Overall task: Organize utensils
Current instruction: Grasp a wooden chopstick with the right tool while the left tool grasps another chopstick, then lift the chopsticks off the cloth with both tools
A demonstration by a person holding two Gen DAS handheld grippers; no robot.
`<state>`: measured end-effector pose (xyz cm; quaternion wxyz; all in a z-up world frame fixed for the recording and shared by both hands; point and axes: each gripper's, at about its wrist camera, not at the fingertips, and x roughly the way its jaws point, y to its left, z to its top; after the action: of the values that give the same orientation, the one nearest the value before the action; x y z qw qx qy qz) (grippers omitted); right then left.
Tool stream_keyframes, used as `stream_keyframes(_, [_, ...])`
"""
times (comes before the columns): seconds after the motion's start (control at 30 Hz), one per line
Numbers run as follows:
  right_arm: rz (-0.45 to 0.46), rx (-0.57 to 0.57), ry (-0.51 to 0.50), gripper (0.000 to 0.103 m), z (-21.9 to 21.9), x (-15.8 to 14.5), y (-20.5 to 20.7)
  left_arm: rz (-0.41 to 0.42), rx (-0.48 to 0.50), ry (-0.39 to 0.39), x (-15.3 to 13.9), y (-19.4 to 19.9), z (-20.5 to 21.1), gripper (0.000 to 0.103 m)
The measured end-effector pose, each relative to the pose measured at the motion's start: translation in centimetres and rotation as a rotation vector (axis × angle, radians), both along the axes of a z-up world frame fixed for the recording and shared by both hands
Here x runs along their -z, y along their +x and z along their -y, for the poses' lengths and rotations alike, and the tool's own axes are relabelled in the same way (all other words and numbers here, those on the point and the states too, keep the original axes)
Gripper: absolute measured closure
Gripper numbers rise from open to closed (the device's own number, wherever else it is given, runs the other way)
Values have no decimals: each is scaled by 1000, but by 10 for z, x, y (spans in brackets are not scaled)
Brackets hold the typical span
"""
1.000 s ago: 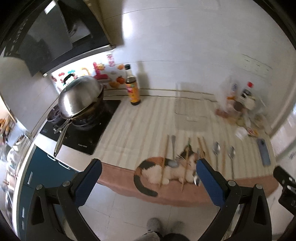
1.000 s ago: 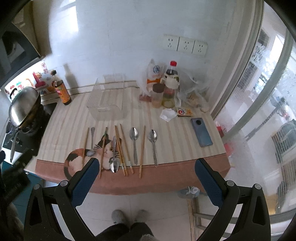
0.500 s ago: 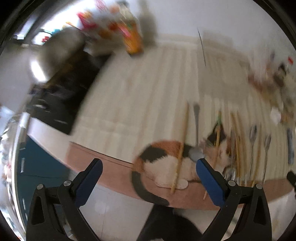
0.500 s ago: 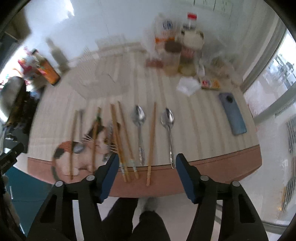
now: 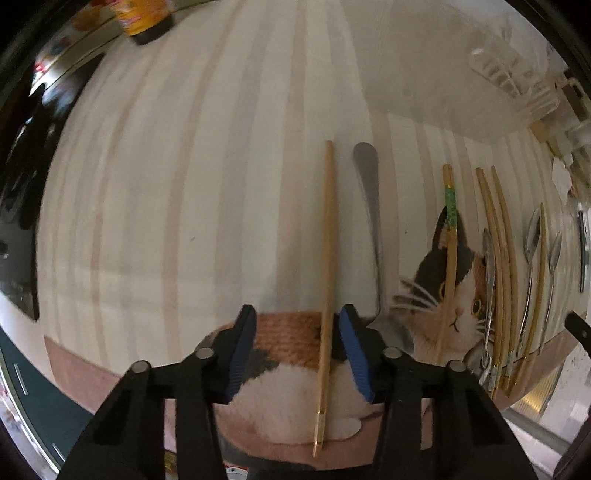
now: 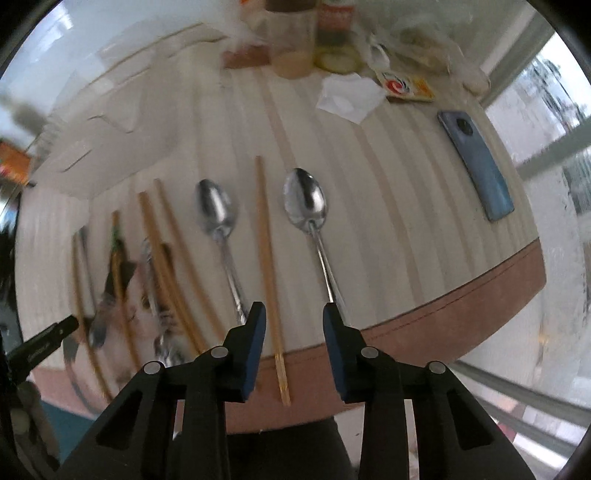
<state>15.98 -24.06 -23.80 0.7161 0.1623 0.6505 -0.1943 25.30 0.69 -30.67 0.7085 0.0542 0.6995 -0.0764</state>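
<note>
Several wooden chopsticks and steel spoons lie in a row on a striped tablecloth with a cat print. In the left wrist view my left gripper is open, its blue pads on either side of the leftmost chopstick, low over the cloth; a spoon lies just right of it. In the right wrist view my right gripper is open around a chopstick, with one spoon to its left and another spoon to its right.
A clear plastic organizer stands at the back of the table. A sauce bottle is at the far left. A blue phone, a white tissue and jars sit at the back right. The table's front edge is near.
Both grippers have dropped from high above the floor side down to the table's front edge and narrowed. Each now straddles a chopstick.
</note>
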Motion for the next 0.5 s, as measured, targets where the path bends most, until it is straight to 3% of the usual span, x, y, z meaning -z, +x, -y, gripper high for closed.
stream_keyframes(0.2, [-78, -15, 9, 69, 1, 44, 27, 11, 62, 38, 4, 7, 20, 98])
stream_keyframes(0.27, [-108, -30, -9, 73, 0, 58, 34, 7, 58, 43, 4, 9, 18, 98])
stream_keyframes(0.33, [-105, -51, -32, 92, -2, 58, 39, 3, 40, 58, 1, 13, 9, 98])
stream_keyframes(0.5, [-139, -78, -13, 96, -2, 58, 39, -20, -33, 39, -6, 8, -12, 98])
